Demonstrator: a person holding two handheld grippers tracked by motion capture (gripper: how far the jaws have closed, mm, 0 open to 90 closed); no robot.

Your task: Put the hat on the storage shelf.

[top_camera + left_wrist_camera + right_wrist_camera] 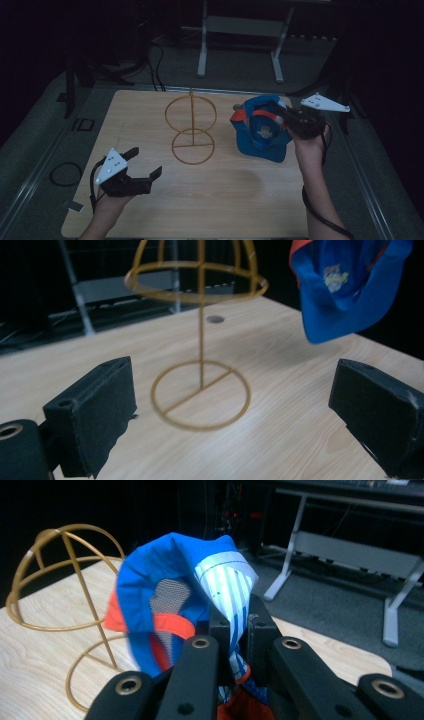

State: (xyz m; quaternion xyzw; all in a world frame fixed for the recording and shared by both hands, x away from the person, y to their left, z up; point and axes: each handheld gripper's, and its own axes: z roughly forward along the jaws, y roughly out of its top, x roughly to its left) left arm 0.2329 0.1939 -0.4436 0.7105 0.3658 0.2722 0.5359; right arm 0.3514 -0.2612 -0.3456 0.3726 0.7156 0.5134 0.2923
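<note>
A blue cap [260, 131] with orange trim hangs above the right side of the table, and my right gripper [286, 118] is shut on its rim. The right gripper view has the cap's [175, 595] striped cloth pinched between the two jaws, gripper [238, 622]. A gold wire hat stand [191, 130] rises from the table's middle, left of the cap, stand [200, 335], stand [65, 605]. My left gripper [144, 162] hovers open near the front left, aimed at the stand. Its jaws stand wide apart with nothing between them, gripper [235, 405]. The cap [345, 285] hangs at that view's upper right.
The wooden table [150, 210] ends in dark mats on all sides. A metal frame's white legs [202, 47] stand on the floor behind it. A black cable loop [65, 173] lies on the mat at the left.
</note>
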